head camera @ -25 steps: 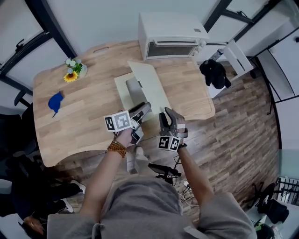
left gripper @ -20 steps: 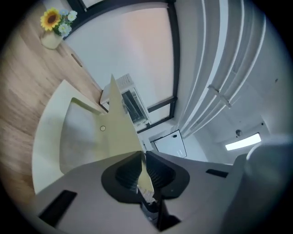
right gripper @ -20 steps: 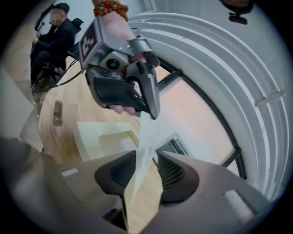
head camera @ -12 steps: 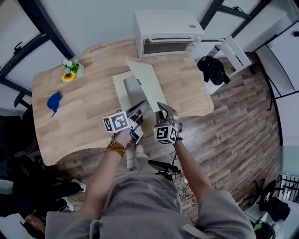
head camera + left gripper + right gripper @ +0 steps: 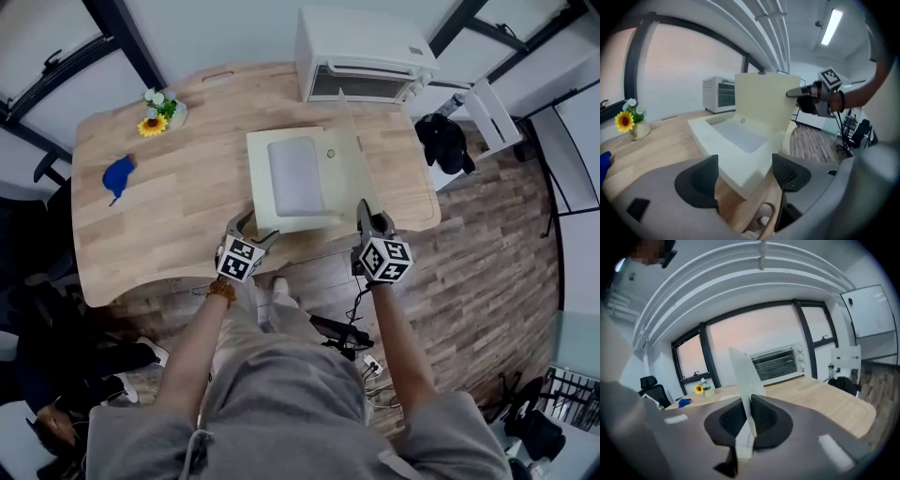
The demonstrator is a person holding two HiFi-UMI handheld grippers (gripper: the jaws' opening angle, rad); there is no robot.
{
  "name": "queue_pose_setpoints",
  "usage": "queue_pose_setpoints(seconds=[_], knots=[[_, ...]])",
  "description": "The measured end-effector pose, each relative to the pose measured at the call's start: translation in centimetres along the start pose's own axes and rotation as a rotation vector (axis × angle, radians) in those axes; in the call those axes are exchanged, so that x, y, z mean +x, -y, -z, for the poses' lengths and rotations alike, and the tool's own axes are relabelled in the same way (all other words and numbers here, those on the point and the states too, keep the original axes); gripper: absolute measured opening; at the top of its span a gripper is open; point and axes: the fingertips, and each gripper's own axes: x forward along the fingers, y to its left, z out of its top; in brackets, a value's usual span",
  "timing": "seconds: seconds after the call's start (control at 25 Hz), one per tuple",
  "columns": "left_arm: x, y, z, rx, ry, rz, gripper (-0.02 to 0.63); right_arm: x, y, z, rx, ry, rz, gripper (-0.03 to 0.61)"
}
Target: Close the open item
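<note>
A flat cream case point(image 5: 295, 178) lies open on the wooden table point(image 5: 187, 216), a grey inset in its base. Its lid point(image 5: 354, 164) stands upright along the right side. My right gripper point(image 5: 371, 217) is closing, its pads pressed on the lid's near edge point(image 5: 743, 376); the same grip shows in the left gripper view point(image 5: 801, 93). My left gripper point(image 5: 251, 228) is opening at the case's front left corner. In the left gripper view the base corner point(image 5: 740, 164) sits between the wide jaws, and the pads point(image 5: 701, 180) are clear of it.
A white toaster oven point(image 5: 366, 66) stands at the table's back edge behind the case. A small vase with a sunflower point(image 5: 157, 112) and a blue object point(image 5: 117, 176) are at the left. A black bag point(image 5: 445, 141) rests beside the table's right end.
The two grippers have spread apart, left to the base's front corner and right to the lid's near edge. The left jaws have opened, the right have shut on the lid, which now stands upright.
</note>
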Motion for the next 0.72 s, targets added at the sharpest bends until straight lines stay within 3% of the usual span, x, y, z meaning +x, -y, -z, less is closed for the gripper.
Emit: queue_pose_setpoints(seconds=[0.12, 0.28, 0.72], knots=[[1.3, 1.1, 1.9, 0.041, -0.068, -0.012, 0.347, 0.0, 0.7, 0.0, 0.088, 0.003, 0.000, 0.023], [1.7, 0.6, 1.7, 0.021, -0.055, -0.076, 0.330, -0.1, 0.9, 0.2, 0.095, -0.010, -0.019, 0.023], [1.7, 0.7, 1.9, 0.016, -0.072, -0.082, 0.330, 0.1, -1.0, 0.8, 0.171, -0.019, -0.100, 0.035]])
